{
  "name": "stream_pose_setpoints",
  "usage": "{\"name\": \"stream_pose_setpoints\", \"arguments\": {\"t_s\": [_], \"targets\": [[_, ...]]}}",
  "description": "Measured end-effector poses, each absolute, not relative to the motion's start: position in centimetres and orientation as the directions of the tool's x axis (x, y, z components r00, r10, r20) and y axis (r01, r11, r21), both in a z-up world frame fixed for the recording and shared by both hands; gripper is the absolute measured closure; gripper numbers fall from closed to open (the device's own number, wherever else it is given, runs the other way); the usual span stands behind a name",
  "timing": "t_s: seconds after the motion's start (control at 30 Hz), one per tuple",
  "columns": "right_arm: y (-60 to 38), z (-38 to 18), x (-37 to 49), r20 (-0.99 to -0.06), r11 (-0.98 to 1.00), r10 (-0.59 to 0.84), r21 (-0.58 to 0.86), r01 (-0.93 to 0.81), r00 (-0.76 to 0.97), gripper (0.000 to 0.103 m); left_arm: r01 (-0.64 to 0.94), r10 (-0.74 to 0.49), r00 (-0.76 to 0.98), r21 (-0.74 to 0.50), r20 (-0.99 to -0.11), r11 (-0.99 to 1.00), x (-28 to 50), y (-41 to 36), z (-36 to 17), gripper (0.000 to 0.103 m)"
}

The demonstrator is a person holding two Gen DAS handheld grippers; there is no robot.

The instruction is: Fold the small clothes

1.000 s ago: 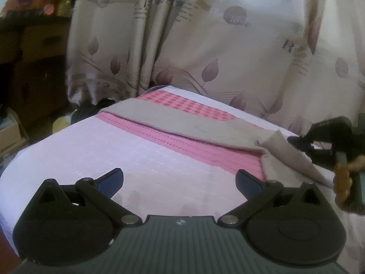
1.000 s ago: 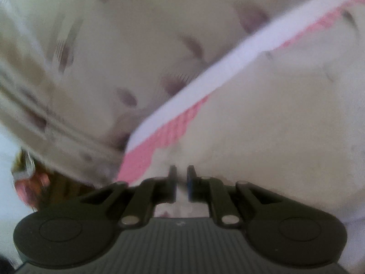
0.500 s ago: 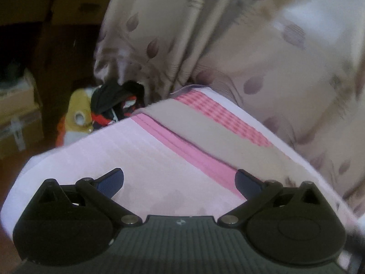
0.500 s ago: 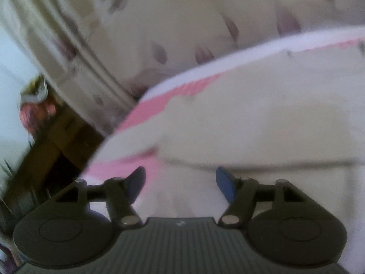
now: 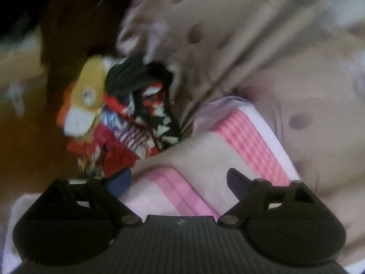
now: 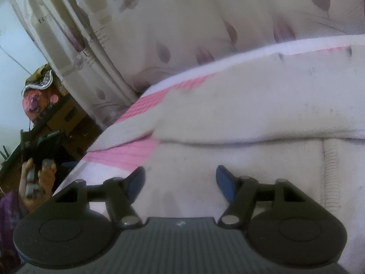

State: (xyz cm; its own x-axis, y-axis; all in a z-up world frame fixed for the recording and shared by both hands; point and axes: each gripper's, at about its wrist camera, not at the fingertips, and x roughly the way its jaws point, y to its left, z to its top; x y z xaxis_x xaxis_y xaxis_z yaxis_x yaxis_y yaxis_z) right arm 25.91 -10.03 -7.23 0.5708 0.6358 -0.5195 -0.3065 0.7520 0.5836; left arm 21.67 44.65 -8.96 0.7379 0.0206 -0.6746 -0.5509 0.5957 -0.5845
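The right gripper (image 6: 180,182) hangs low over the beige garment (image 6: 262,114) with its jaws wide apart and nothing between them. The garment lies on the pink-striped bedcover (image 6: 127,153), one layer folded over another with the fold edge running just ahead of the fingertips. A leaf-print curtain (image 6: 182,22) hangs behind the bed. At the left edge of this view the person's left hand (image 6: 38,178) grips the other tool beside the bed.

The left gripper (image 5: 179,181) is also spread and empty, over the bed's corner, tilted. The garment's end (image 5: 196,153) lies just ahead. Beyond the corner sits a blurred pile of clothes (image 5: 127,114).
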Motion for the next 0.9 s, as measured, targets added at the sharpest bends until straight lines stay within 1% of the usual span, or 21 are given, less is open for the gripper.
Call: {"name": "stream_pose_setpoints", "arguments": {"t_s": [0.07,0.13,0.2,0.33,0.4,0.43,0.5,0.53,0.57,0.6,0.67,0.7,0.73,0.8,0.9], "targets": [[-10.2,-7.3,25.8,-0.515,0.75,0.637,0.587,-0.305,0.574,0.034,-0.545,-0.108,0.736,-0.679,-0.669,0.491,22.1,47.5,-10.5,0.013],[-10.5,-7.4,25.9,-0.508,0.741,0.643,0.601,-0.299,0.573,0.034,-0.545,-0.219,0.716,-0.727,-0.662,0.417,22.4,49.7,-12.0,0.013],[-10.7,-7.6,26.1,-0.5,0.732,0.647,0.619,-0.286,0.575,0.035,-0.533,-0.312,0.716,-0.777,-0.625,0.334,22.6,51.1,-13.5,0.012],[-10.8,-7.7,26.1,-0.497,0.733,0.639,0.624,-0.27,0.587,0.035,-0.537,-0.391,0.697,-0.799,-0.601,0.27,23.6,51.6,-15.6,0.012],[-10.7,-7.6,26.0,-0.501,0.739,0.634,0.616,-0.272,0.589,0.035,-0.519,-0.422,0.716,-0.828,-0.557,0.212,24.2,51.5,-16.7,0.012],[-10.6,-7.6,26.0,-0.503,0.742,0.631,0.613,-0.271,0.59,0.035,-0.515,-0.421,0.729,-0.838,-0.539,0.182,24.4,51.5,-17.1,0.015],[-10.5,-7.6,25.9,-0.507,0.747,0.627,0.607,-0.271,0.591,0.035,-0.513,-0.39,0.756,-0.846,-0.526,0.147,24.7,51.5,-17.6,0.035],[-10.5,-7.6,25.9,-0.509,0.749,0.625,0.605,-0.27,0.593,0.035,-0.514,-0.378,0.761,-0.845,-0.528,0.145,24.9,51.5,-17.6,0.051],[-10.5,-7.6,25.9,-0.51,0.752,0.621,0.602,-0.268,0.596,0.035,-0.496,-0.368,0.779,-0.858,-0.508,0.136,24.9,51.4,-17.5,0.06],[-10.5,-7.6,25.9,-0.511,0.754,0.619,0.6,-0.267,0.597,0.035,-0.489,-0.334,0.792,-0.859,-0.51,0.152,24.9,51.3,-16.9,0.065],[-10.5,-7.6,25.9,-0.511,0.755,0.616,0.599,-0.267,0.6,0.035,-0.483,-0.259,0.793,-0.829,-0.551,0.283,25.1,50.6,-14.5,0.084],[-10.5,-7.6,25.9,-0.51,0.756,0.615,0.599,-0.266,0.601,0.035,-0.472,-0.21,0.798,-0.803,-0.564,0.363,25.0,49.9,-12.9,0.09],[-10.5,-7.6,25.9,-0.508,0.755,0.615,0.6,-0.265,0.603,0.035,-0.45,-0.184,0.815,-0.8,-0.55,0.397,24.8,49.4,-11.7,0.099],[-10.6,-7.7,25.8,-0.503,0.752,0.616,0.605,-0.262,0.606,0.035,-0.377,-0.164,0.862,-0.822,-0.48,0.427,24.0,48.3,-9.0,0.099],[-10.9,-7.6,25.7,-0.49,0.747,0.612,0.615,-0.252,0.62,0.034,-0.325,-0.11,0.884,-0.766,-0.455,0.554,23.8,45.0,-4.4,0.099]]}}
